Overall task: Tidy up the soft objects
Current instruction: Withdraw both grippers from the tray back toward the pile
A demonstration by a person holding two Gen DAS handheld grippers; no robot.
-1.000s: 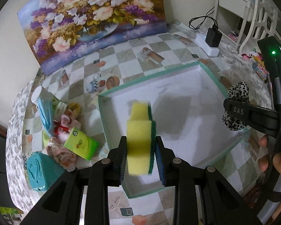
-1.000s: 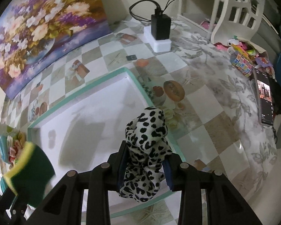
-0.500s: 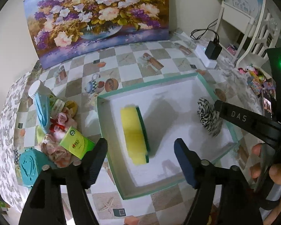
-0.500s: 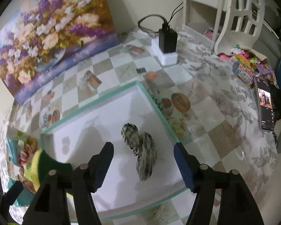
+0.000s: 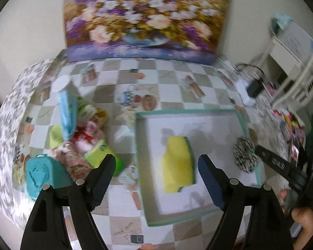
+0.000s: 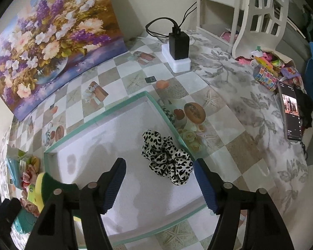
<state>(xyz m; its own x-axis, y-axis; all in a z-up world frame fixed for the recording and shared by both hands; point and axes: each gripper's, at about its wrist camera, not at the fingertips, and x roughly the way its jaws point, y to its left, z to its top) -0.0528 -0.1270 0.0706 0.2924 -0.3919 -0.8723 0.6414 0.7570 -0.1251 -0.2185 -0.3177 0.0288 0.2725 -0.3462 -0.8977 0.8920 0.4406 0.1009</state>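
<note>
Soft things wait in a pile on the left, likely next to be sorted. Beside it the left gripper is wide open and holds nothing. Its yellow and green sponge lies flat in the shallow white tray with a green rim. Further right, the right gripper is wide open too, and the spotted black and white cloth scrunchie rests by the tray's wall

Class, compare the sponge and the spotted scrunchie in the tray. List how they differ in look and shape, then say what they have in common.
The sponge is a plain block, yellow with a green layer; the scrunchie is crumpled, ruffled fabric, white with black spots. The sponge lies towards the tray's middle; the scrunchie lies beside its right wall. Shared: both rest loose inside the tray, apart from each other, with the left tool and right tool open and holding nothing.
</note>
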